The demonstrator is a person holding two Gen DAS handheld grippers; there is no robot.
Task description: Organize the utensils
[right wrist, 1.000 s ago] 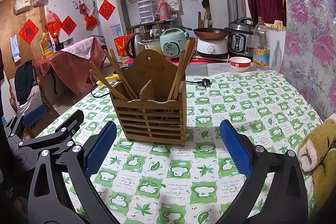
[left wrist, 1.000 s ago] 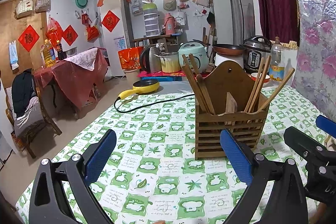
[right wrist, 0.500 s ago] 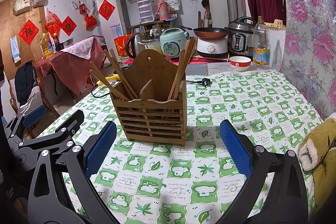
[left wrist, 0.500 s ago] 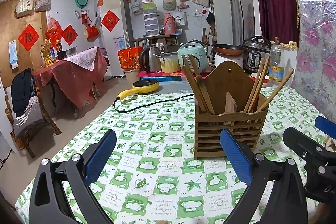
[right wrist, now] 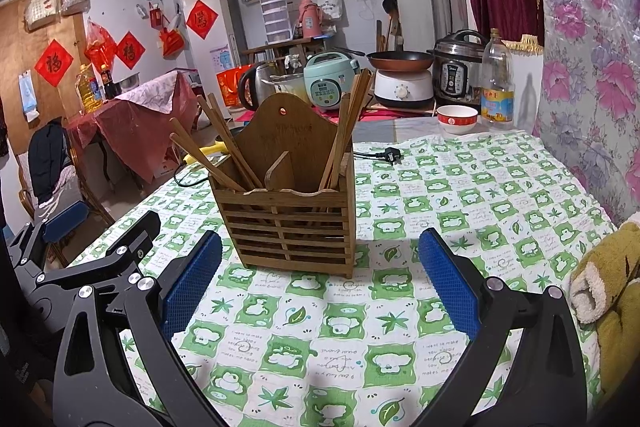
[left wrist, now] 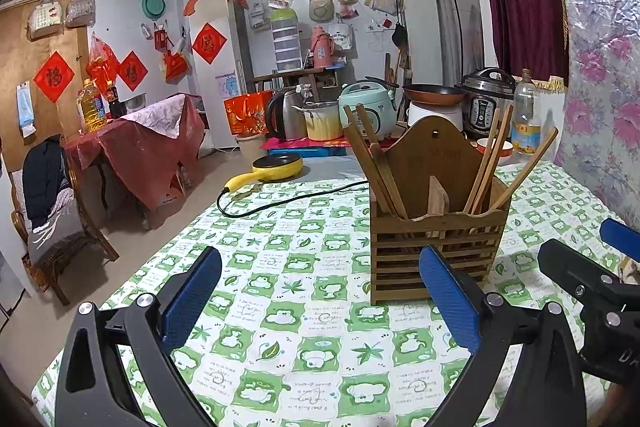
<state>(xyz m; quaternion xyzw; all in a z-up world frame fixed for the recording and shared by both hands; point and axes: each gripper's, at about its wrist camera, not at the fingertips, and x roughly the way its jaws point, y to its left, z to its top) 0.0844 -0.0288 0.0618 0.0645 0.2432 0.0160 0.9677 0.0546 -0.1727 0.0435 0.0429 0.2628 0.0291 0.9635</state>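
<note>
Both grippers sit low over the near edge of the table [right wrist: 500, 187], which has a green and white checked cloth on it. The left gripper [left wrist: 320, 297] has its blue fingers [left wrist: 192, 297] spread wide with nothing between them, and the right gripper [right wrist: 320, 285] is the same, spread and empty. The wooden holder [right wrist: 288, 223] stands upright around the middle of the tabletop, just ahead of both grippers but not touching either. Its two compartments each have chopsticks [right wrist: 346, 131] leaning outward, one bunch in the left side and one in the right. A black cord [left wrist: 288, 201] snakes across the cloth behind the holder, towards the far left edge. A red and white bowl [right wrist: 457, 118] sits at the far edge.
</note>
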